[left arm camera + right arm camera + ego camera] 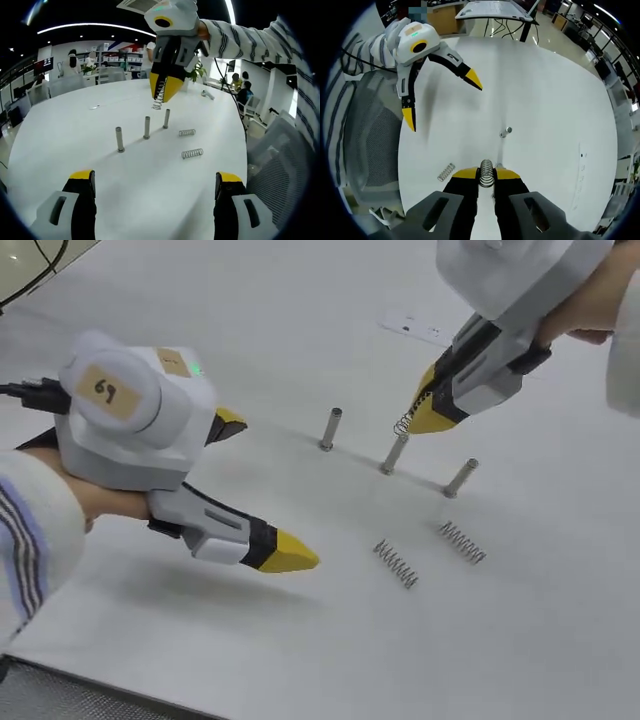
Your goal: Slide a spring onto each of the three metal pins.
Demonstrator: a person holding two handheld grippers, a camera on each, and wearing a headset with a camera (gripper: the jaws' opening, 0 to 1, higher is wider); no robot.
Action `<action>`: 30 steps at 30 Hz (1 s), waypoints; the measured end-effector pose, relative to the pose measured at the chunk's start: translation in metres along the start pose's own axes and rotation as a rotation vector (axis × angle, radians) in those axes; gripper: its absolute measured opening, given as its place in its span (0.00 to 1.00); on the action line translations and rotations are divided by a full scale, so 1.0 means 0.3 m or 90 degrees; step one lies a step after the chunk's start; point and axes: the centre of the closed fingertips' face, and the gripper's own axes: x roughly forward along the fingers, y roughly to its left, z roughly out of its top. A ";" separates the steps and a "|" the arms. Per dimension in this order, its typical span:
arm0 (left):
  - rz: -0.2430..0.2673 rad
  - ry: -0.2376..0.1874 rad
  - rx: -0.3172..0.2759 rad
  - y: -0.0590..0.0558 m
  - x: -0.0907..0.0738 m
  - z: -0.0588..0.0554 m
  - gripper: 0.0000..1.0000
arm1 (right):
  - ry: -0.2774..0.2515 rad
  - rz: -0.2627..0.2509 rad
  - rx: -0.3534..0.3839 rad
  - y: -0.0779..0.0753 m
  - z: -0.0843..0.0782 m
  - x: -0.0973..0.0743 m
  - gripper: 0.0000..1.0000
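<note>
Right gripper [430, 416], head view: pinched tight on a spring [403, 423], hanging just above the middle pin [394, 453]. Lower end of the spring right by the pin top, can't tell if touching. Left gripper [262, 488] well to the left of that pin, jaws spread wide, holding nothing. Two more pins [330, 428] [461, 478], one on either side of the middle pin, all upright on the white table [300, 660]. Two loose springs [395, 564] [461, 541] lying flat on the near side of the middle pin, well apart from it.

Left gripper view: own jaws wide apart at the bottom, nothing between. Three pins in a row ahead, right gripper hovering over the middle pin with the spring dangling from its yellow tips, loose springs off to that pin's right.

Right gripper view: jaws pressed on the spring, coil seen end-on. One pin end-on just beyond, can't tell which. Further off, left gripper spread open.
</note>
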 end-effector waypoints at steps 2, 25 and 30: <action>-0.002 0.001 0.000 -0.002 -0.001 0.000 0.98 | 0.004 0.002 -0.003 -0.008 0.010 0.013 0.08; 0.009 0.000 -0.015 0.017 -0.005 0.010 0.98 | 0.021 0.009 -0.043 -0.100 0.116 0.127 0.08; 0.010 0.006 -0.024 0.020 -0.004 0.003 0.95 | 0.031 -0.005 -0.061 -0.125 0.140 0.144 0.08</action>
